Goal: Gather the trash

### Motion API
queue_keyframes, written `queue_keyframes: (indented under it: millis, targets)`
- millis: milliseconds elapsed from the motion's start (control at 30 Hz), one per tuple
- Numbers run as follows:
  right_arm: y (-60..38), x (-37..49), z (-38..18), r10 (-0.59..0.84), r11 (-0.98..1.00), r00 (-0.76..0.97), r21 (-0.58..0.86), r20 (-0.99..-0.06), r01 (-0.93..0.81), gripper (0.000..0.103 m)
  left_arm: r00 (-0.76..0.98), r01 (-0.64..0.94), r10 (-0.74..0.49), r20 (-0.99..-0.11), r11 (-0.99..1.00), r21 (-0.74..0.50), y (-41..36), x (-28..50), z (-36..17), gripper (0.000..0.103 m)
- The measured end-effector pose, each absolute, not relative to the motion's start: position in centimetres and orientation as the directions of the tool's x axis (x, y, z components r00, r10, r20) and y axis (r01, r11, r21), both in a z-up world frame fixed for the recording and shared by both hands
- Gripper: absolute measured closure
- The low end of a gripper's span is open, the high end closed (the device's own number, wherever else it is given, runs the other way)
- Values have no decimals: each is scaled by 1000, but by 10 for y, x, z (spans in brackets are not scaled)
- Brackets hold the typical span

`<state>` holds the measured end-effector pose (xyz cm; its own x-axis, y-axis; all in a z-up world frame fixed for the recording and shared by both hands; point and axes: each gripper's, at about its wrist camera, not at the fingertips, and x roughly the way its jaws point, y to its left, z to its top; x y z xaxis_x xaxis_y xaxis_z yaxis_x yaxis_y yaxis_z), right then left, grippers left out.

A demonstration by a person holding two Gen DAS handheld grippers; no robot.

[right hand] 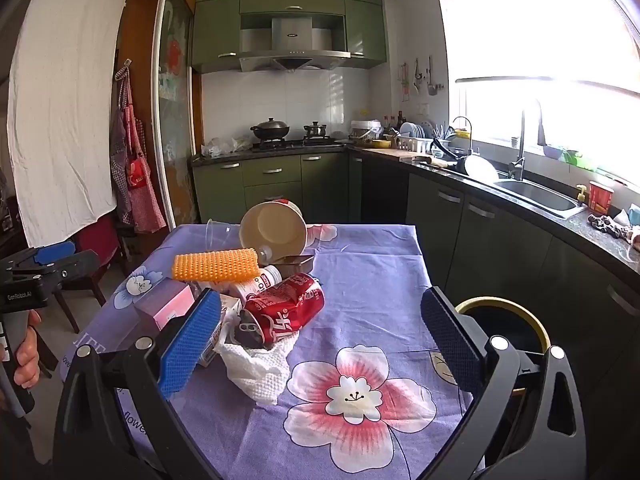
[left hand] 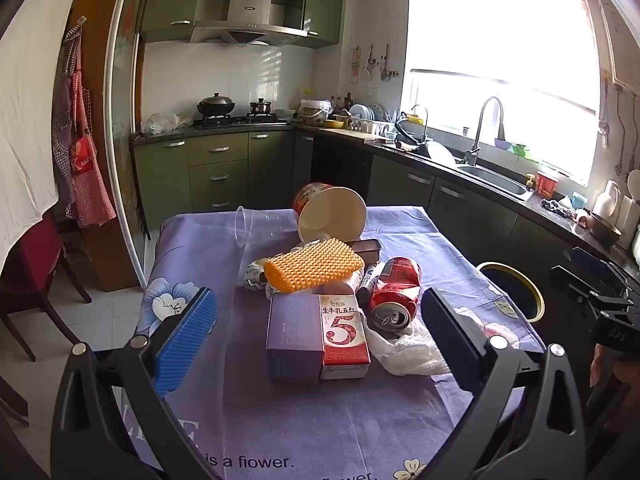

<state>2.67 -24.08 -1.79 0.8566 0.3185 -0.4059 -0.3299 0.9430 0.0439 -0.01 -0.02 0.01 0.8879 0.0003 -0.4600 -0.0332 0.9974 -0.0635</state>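
Both the left gripper (left hand: 320, 332) and right gripper (right hand: 320, 340) are held wide open (nothing gripped) before a dented red can (left hand: 394, 294), a knobbly orange sponge (left hand: 314, 266) and crumpled tissue (right hand: 260, 364)

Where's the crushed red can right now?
In both views the can lies on the table's tissue, right of the milk carton.

Crushed red can (left hand: 394, 294) on its side, cartons (left hand: 318, 338), tipped paper bowl (left hand: 330, 216), heaped mid-table
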Motion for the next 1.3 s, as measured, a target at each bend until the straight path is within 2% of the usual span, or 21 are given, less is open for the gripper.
queue_keyframes:
  millis: [1300]
  targets:
    - [-239, 37, -31, 305, 948, 850, 49, -430, -316, 4, 878, -20, -14, -478, 998, -66, -8, 5, -8, 6]
